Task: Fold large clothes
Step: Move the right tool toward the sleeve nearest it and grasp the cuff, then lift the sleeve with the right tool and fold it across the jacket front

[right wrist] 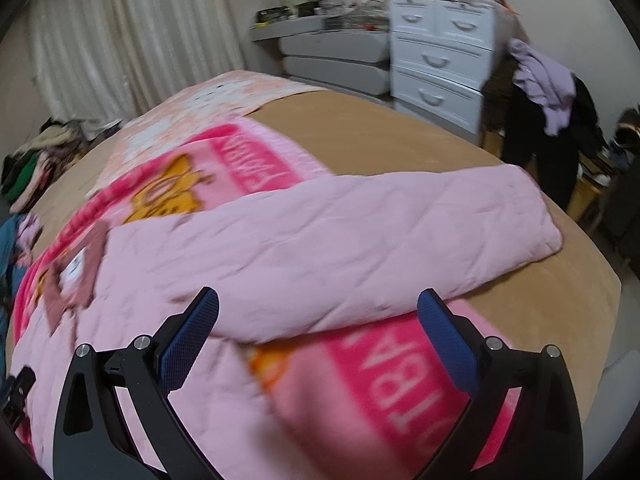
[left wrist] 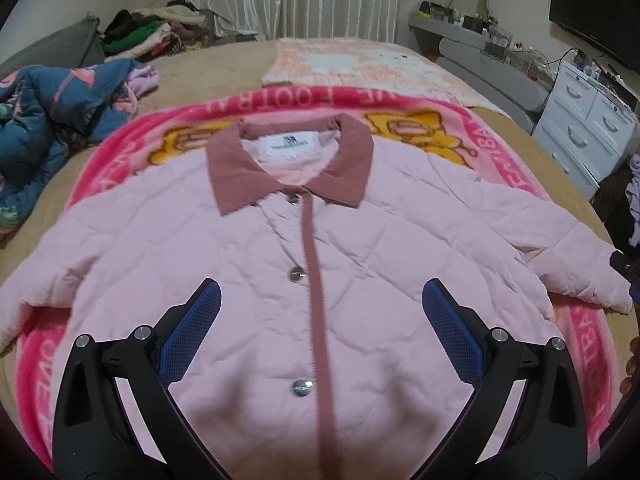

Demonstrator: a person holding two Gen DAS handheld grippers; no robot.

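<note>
A light pink quilted jacket (left wrist: 240,264) with a dusty-rose collar (left wrist: 288,168) lies front up and buttoned, flat on a pink cartoon blanket (left wrist: 516,148) on the bed. My left gripper (left wrist: 320,292) is open and empty, above the jacket's lower front, straddling the button placket. In the right wrist view the jacket's sleeve (right wrist: 400,232) stretches out to the right across the blanket (right wrist: 400,392). My right gripper (right wrist: 318,300) is open and empty, just above the sleeve's lower edge near the armpit. The right gripper's edge shows at the far right of the left wrist view (left wrist: 624,268).
The bed has a tan cover (right wrist: 392,136) and a peach patterned blanket (left wrist: 360,60) beyond. A blue jacket (left wrist: 48,116) and a clothes pile (left wrist: 152,32) lie at the left. White drawers (right wrist: 440,56) and a chair with draped clothes (right wrist: 548,92) stand at the right.
</note>
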